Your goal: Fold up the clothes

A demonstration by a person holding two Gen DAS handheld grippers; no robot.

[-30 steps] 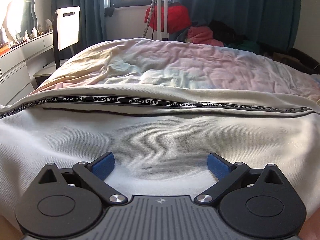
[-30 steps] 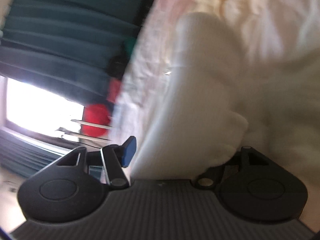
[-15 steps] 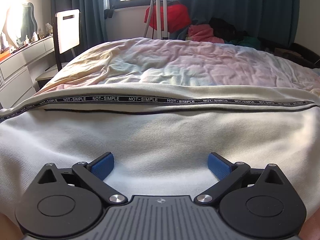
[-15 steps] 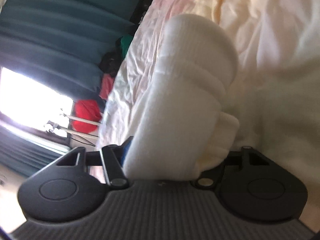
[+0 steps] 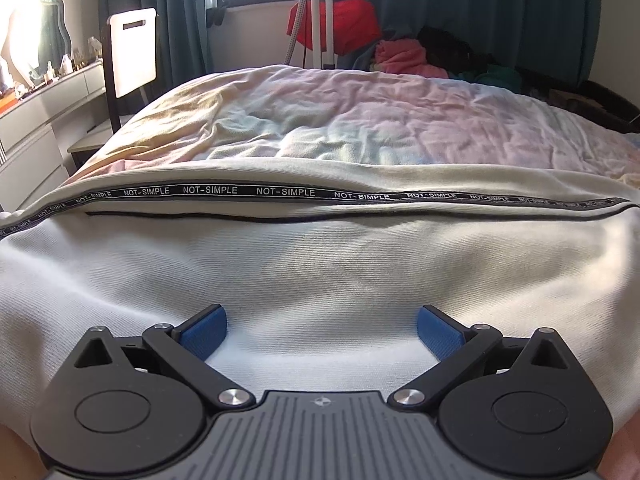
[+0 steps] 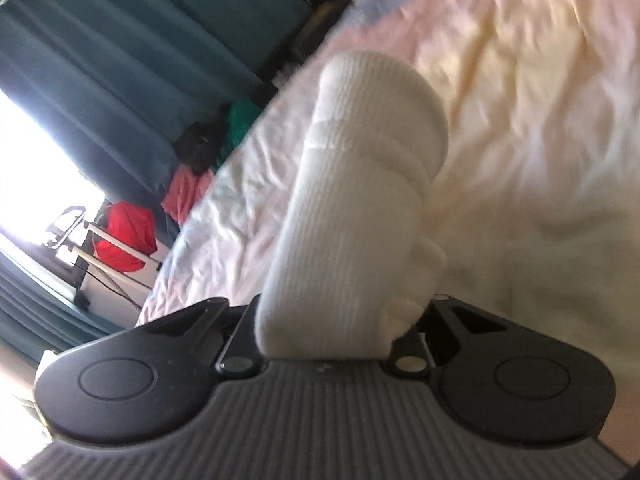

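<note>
Left wrist: left gripper (image 5: 320, 330) stood released over the white garment (image 5: 320, 264); its black printed band (image 5: 288, 192) ran crosswise ahead.

Right wrist: right gripper (image 6: 324, 316), jaws closing, apparently pinched a ribbed cuff (image 6: 360, 184) extending straight ahead.

A home bedroom: wide bed under a rumpled pastel quilt (image 5: 360, 120) ahead of the jaws, teal curtains (image 5: 460, 8) by a bright window beyond, white dresser (image 5: 44, 120) far left.
</note>
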